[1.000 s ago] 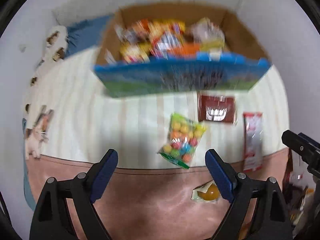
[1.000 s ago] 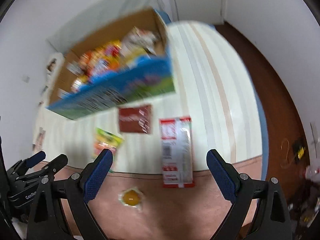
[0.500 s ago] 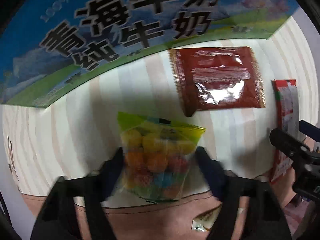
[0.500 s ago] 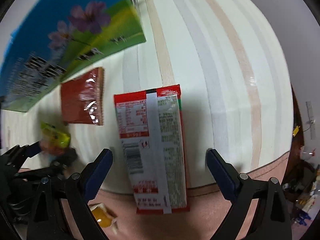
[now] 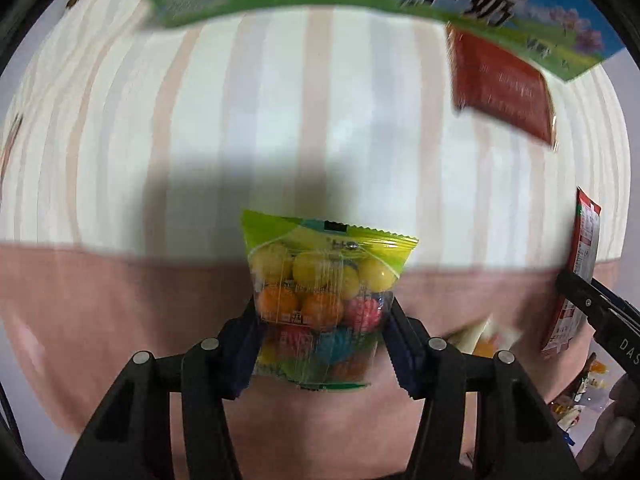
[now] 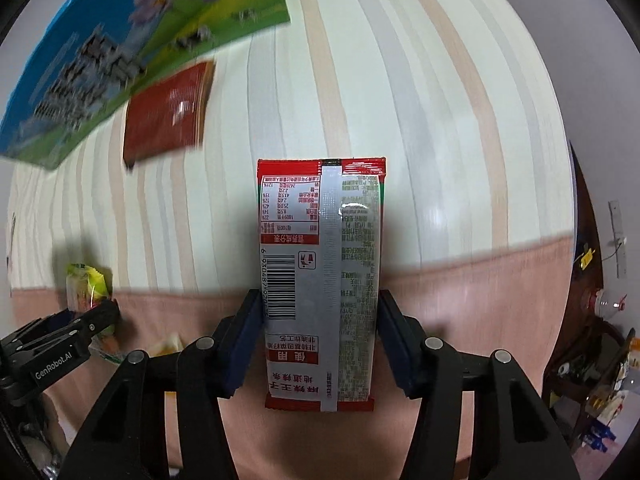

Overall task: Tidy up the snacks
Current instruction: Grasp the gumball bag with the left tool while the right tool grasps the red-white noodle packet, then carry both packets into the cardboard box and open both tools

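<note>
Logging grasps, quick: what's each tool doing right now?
Left tool: closing on the candy bag, pads touching its sides.
Right tool: closing on the red packet, pads touching its edges.

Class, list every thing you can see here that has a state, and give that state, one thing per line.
Left hand-held gripper: closing on the candy bag.
Right hand-held gripper: closing on the red snack packet.
Candy bag: sealed, between the pads.
Red snack packet: sealed, back side up.
Dark red sachet: sealed, lying flat.
</note>
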`<action>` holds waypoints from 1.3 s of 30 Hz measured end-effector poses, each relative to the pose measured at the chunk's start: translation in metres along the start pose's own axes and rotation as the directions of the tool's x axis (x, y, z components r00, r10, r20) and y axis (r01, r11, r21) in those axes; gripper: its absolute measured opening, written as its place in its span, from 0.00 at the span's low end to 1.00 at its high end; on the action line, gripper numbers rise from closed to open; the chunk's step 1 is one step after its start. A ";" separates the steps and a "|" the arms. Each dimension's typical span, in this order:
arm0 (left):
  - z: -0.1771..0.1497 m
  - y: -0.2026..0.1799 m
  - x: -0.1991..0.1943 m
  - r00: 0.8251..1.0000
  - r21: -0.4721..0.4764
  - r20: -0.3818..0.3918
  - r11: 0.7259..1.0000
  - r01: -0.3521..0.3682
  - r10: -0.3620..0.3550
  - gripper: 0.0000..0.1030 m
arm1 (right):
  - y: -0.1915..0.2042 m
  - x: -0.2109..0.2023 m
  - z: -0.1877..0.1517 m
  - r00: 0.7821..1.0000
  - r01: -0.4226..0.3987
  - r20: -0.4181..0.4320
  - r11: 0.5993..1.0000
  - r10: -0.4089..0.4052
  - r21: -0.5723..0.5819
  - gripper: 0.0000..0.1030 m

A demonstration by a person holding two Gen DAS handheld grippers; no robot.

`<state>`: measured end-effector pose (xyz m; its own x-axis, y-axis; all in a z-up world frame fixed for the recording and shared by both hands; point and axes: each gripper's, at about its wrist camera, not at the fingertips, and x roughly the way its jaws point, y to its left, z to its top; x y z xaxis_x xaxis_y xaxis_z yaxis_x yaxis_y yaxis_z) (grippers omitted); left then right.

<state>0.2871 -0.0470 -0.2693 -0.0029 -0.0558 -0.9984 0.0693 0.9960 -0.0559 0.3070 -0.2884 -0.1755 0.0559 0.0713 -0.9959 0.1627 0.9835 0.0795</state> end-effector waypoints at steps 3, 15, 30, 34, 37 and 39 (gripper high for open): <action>-0.016 0.005 0.005 1.000 -0.013 -0.021 1.000 0.006 -0.006 0.52 | -0.003 0.002 -0.020 1.000 -0.011 -0.028 1.000 0.011 0.004 0.57; -0.008 0.019 0.024 0.999 -0.024 -0.039 0.999 0.023 -0.024 0.52 | -0.008 0.019 -0.033 0.993 -0.080 -0.086 0.995 0.085 0.064 0.69; -0.017 0.011 -0.008 0.998 -0.006 -0.023 0.999 0.052 -0.052 0.46 | 0.006 0.011 -0.027 0.996 -0.087 -0.011 0.993 0.088 0.078 0.48; -0.013 0.000 -0.029 0.996 0.015 -0.005 0.996 0.092 -0.092 0.46 | 0.004 -0.004 -0.045 0.992 -0.125 -0.003 0.987 0.126 0.099 0.47; -0.006 -0.007 -0.052 0.991 0.024 0.022 0.991 0.134 -0.135 0.46 | 0.010 -0.026 -0.042 0.985 -0.173 0.026 0.981 0.171 0.090 0.47; 0.000 -0.012 -0.068 0.986 0.031 0.047 0.987 0.157 -0.158 0.46 | 0.012 -0.045 -0.038 0.980 -0.199 0.048 0.977 0.196 0.081 0.47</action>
<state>0.2865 -0.0550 -0.2007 0.0332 -0.2158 -0.9759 0.0986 0.9724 -0.2117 0.2692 -0.2739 -0.1315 0.1334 0.2543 -0.9579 0.2280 0.9327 0.2794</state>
